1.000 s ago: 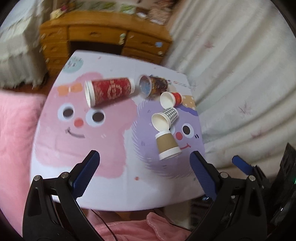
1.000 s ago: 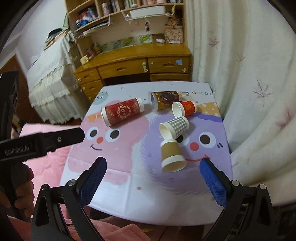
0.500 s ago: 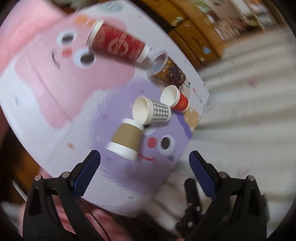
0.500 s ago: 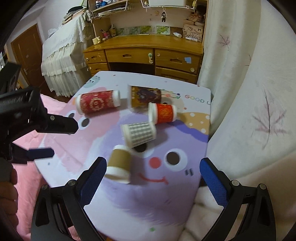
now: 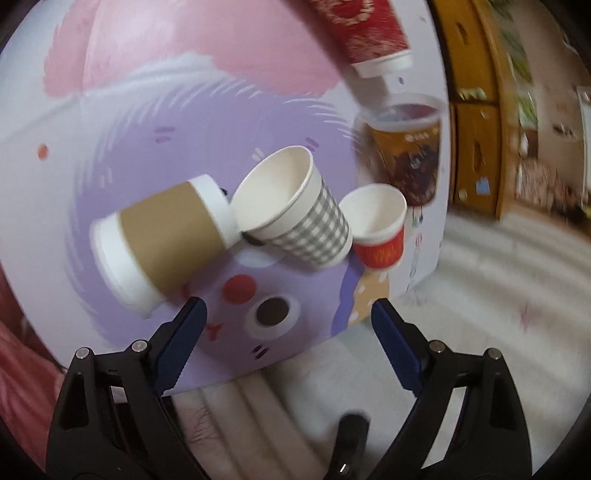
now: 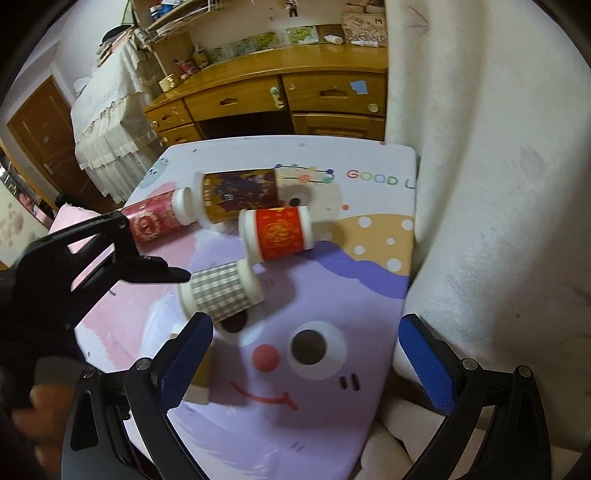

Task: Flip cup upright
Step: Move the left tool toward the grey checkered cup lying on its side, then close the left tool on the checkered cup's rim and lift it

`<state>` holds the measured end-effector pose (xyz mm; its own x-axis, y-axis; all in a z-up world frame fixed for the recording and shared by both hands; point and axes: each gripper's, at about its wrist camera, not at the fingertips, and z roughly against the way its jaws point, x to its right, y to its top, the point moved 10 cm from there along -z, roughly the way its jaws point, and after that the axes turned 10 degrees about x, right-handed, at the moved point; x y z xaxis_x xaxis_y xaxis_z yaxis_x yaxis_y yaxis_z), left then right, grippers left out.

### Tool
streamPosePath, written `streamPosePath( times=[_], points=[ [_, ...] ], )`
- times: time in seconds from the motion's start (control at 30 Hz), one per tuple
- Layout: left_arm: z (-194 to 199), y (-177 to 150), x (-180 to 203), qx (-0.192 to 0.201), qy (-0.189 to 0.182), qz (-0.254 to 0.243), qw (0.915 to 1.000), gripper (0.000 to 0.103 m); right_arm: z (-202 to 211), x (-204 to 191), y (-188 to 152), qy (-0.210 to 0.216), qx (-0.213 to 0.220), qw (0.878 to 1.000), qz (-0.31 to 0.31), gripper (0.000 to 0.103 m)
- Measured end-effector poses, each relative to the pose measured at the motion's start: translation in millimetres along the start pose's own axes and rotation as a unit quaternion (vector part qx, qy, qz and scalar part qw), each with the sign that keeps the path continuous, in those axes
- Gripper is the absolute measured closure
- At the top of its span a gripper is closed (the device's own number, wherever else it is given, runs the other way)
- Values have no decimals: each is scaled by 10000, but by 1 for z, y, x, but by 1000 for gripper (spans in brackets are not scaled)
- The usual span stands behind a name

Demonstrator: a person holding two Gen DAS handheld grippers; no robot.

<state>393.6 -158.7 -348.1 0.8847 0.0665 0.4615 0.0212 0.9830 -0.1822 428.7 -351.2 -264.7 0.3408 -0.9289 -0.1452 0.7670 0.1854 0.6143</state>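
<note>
Several paper cups lie on their sides on a small cartoon-print table (image 5: 177, 122): a brown-sleeved cup (image 5: 162, 240), a grey checked cup (image 5: 295, 218) (image 6: 221, 291), a small red cup (image 5: 380, 229) (image 6: 277, 238), a dark patterned cup (image 5: 410, 147) (image 6: 240, 194) and a large red cup (image 5: 365, 29) (image 6: 151, 221). My left gripper (image 5: 288, 350) is open and empty, just short of the brown and checked cups. It shows in the right wrist view (image 6: 110, 258) beside the checked cup. My right gripper (image 6: 303, 365) is open and empty above the table's near right part.
A white fabric-covered seat (image 6: 498, 184) borders the table on the right. A wooden desk with drawers (image 6: 295, 92) stands behind the table. Pink bedding (image 6: 66, 225) lies to the left. The brown cup's edge is partly hidden behind my right gripper's left finger (image 6: 184, 358).
Both grippers have moved closer to the cups. The left gripper has swung round strongly and now views the cups from the side. The cups have not moved.
</note>
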Motion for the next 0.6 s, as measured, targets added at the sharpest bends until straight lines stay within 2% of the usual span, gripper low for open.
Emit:
streamPosePath(
  times=[0.2,0.4,0.6],
  points=[
    [-30,10,4,204,13,673,9975,14,-13,30,-4,-111,-108,9998,-86,1],
    [-50,21,10,315,22,910,9954,16,-15,45,-11,-164,-134,9997,-97,1],
    [-71,33,9,384,47,1199,9920,24,-14,56,-16,-213,-170,9994,-222,1]
  ],
)
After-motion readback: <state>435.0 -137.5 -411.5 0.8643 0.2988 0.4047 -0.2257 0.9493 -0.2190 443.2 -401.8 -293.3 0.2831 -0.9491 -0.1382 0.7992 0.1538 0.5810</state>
